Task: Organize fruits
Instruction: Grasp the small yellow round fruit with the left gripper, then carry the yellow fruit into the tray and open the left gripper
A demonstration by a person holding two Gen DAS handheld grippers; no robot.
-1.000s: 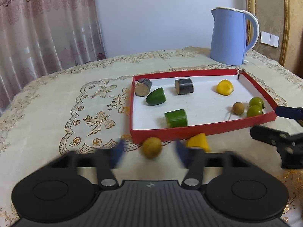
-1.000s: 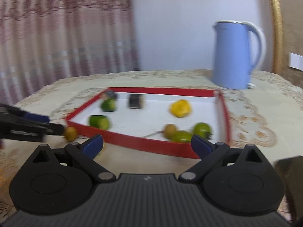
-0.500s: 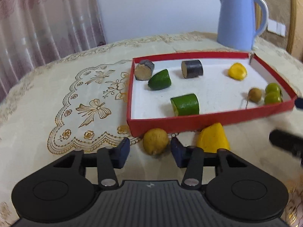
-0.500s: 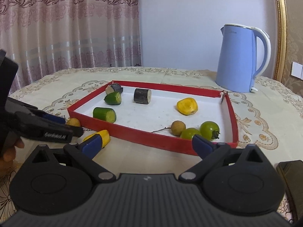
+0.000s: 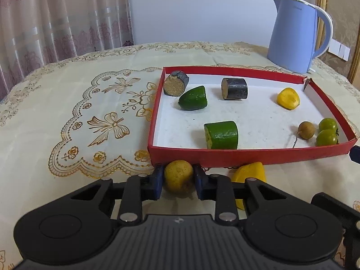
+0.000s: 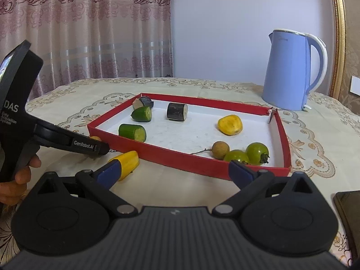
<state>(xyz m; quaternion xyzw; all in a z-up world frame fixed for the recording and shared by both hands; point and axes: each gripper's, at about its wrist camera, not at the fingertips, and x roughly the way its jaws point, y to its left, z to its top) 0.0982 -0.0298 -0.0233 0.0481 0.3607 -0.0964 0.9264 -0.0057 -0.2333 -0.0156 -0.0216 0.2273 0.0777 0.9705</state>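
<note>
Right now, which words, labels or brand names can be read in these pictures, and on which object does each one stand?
"GenRobot.AI": on the finger of the left gripper, right wrist view.
"DAS" and "Data Acquisition System": on that gripper's black body.
"Midea": faint, near the top of the blue kettle.
A small logo mark on each camera housing; no letters.
Nothing else is readable.

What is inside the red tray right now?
Inside the red tray: two dark cylinder pieces, two cucumber pieces, a yellow piece, a longan, two green tomatoes. The near wall hides the floor strip behind it.
</note>
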